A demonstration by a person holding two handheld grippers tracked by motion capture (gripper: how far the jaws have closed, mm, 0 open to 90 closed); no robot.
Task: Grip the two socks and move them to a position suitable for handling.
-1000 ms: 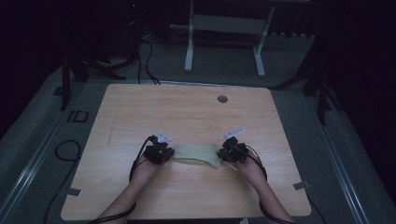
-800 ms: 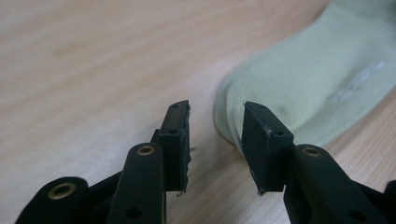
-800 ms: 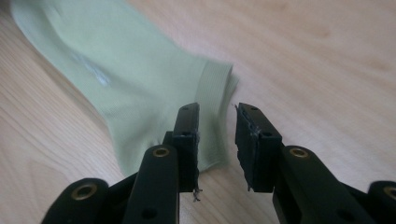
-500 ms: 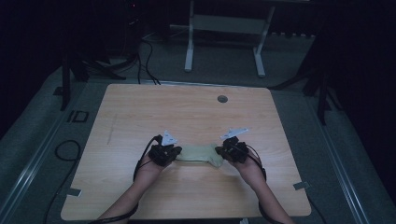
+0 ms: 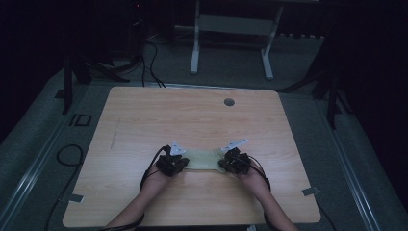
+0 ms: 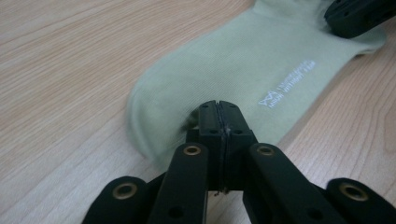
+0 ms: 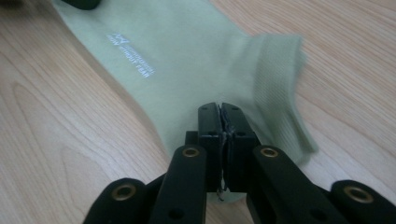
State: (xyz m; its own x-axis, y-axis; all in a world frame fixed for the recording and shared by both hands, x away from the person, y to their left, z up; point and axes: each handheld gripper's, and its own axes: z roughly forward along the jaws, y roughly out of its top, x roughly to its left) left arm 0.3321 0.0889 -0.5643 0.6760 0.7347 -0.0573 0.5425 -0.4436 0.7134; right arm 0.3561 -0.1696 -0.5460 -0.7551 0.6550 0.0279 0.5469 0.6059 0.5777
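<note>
Both claws, left [image 6: 218,112] and right [image 7: 221,114], are pinching the sock [image 5: 204,159] ends near the counter's [image 5: 144,115] front edge; lift evenly, keeping it taut.

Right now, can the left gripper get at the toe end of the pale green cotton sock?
Likely yes: the left gripper is already there, jaws shut on the pale green cotton sock near its toe, nothing between.

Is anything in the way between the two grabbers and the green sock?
No. Both are already on it: the left gripper pinches the toe end of the sock, the right gripper pinches near the cuff.
</note>
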